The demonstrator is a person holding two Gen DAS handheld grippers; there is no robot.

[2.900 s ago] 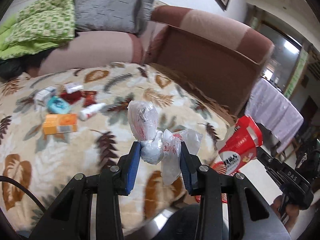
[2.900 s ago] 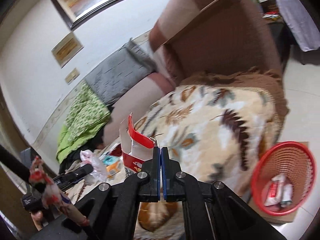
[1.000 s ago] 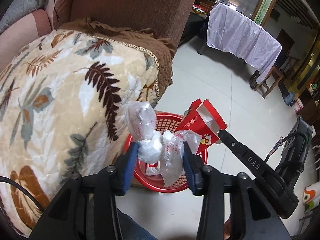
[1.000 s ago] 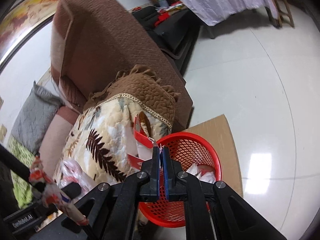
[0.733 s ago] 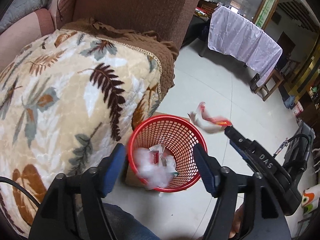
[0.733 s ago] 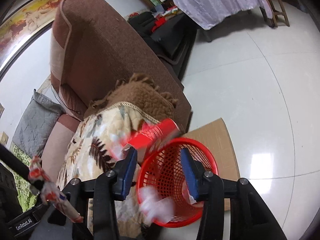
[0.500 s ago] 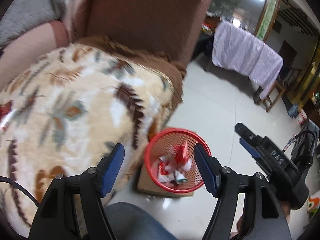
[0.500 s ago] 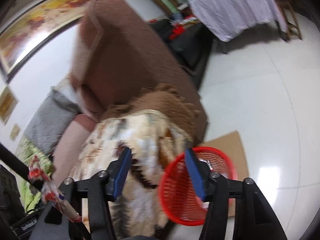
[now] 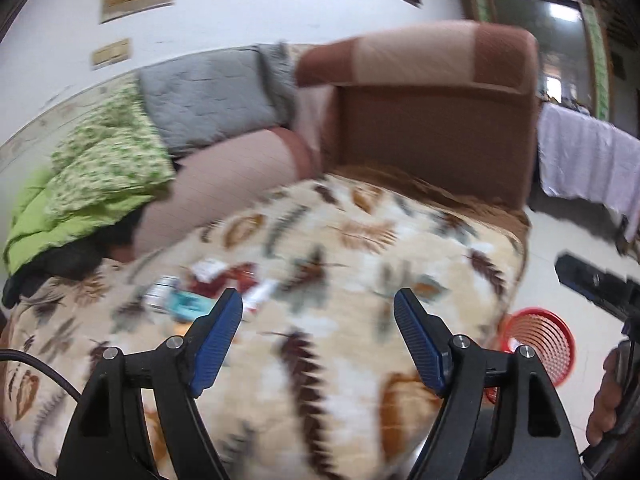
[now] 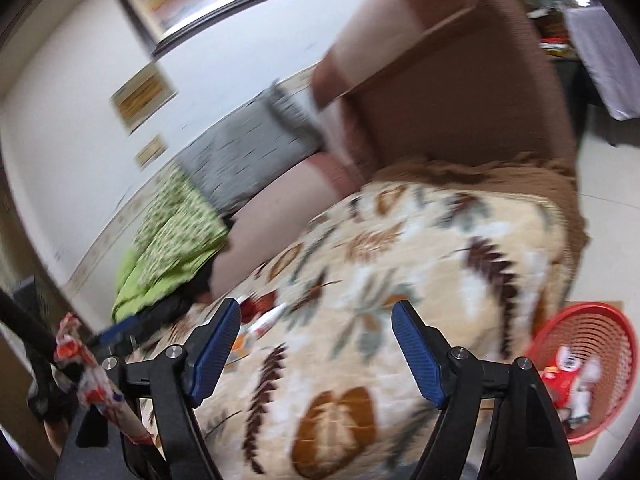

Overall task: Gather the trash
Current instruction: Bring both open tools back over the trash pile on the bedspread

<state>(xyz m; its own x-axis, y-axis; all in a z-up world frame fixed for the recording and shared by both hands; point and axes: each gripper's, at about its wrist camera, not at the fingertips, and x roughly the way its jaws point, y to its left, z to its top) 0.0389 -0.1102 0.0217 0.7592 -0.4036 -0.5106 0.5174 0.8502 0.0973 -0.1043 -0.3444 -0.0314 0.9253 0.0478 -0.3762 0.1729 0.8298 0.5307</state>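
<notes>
A: What are the tools doing right now?

B: Nearest the lens, the left gripper (image 9: 318, 316) is hanging with its blue pads spread wide and nothing between them. The right gripper (image 10: 316, 326) is doing the same, spread and empty, over the leaf-print blanket (image 9: 360, 240).

A: And the trash?

B: Some is already lying in the red basket (image 10: 596, 364) on the floor, beside the blanket's near corner. Farther out, a small cluster of wrappers and boxes (image 9: 208, 288) is lying on the blanket toward the sofa back. The frame is smeared, so I am only guessing there are five or six pieces; a white tube (image 10: 268, 320) is the one I can pick out from the right wrist view.

A: What could be going wrong from here?

B: The pieces are lying close together on soft plush, so closing pads may be pinching blanket pile along with a wrapper, or nudging a neighbour aside. Light packaging may also be slipping out during the carry to the basket.
</notes>
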